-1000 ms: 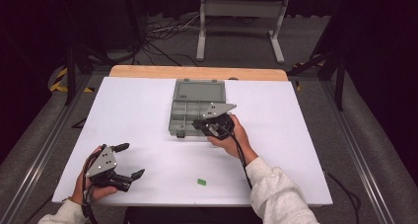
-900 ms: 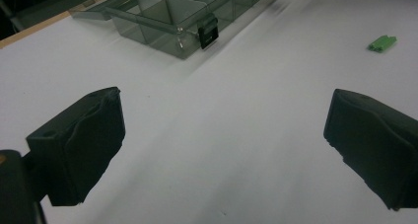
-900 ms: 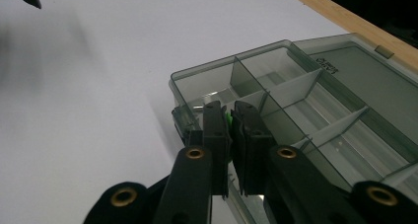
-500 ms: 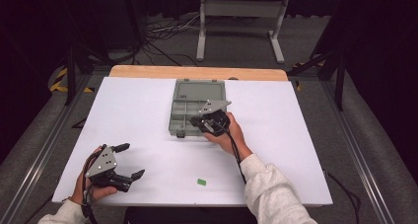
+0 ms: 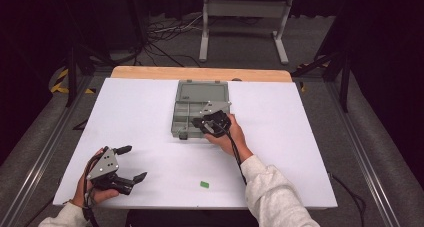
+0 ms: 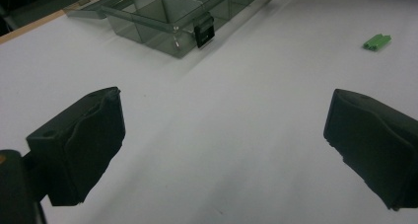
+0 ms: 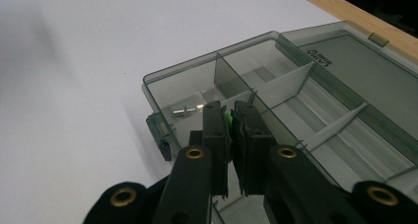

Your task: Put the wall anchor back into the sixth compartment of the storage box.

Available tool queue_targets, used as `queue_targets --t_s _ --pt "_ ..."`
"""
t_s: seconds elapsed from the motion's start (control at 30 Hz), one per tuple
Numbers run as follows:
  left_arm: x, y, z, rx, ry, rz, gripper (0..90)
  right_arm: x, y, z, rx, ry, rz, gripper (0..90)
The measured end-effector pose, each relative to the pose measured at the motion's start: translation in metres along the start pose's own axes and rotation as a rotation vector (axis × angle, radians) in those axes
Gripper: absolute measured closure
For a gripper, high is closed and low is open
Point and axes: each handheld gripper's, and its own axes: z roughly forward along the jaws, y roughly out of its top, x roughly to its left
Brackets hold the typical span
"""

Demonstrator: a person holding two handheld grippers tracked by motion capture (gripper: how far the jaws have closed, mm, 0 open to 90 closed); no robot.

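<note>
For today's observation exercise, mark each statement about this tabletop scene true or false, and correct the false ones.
1. The right gripper pinches a small green piece between its jaws. True.
2. The organizer box has its lid shut. False: the lid lies open, folded back toward the far edge of the table.
3. The left gripper is open and holds nothing. True.
4. A second green piece lies on the white table, near its front edge. True.
5. The left gripper hovers over the box. False: it sits at the table's near left corner, well away from the box.
6. Every compartment of the box is empty. False: a small silver metal part lies in one corner compartment.
</note>
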Motion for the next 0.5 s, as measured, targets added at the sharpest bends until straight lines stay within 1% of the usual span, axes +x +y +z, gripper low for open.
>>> queue_targets --t_s 0.3,0.5 --pt "0.0001 -0.0003 0.0005 0.002 -0.002 -0.001 3.3 0.0017 -0.0012 0.0025 -0.001 -0.002 -0.004 84.0" --pt "0.0001 -0.0003 0.0002 0.002 -0.001 0.0 3.3 0.0013 -0.004 0.0023 -0.004 -0.007 0.013 82.1"
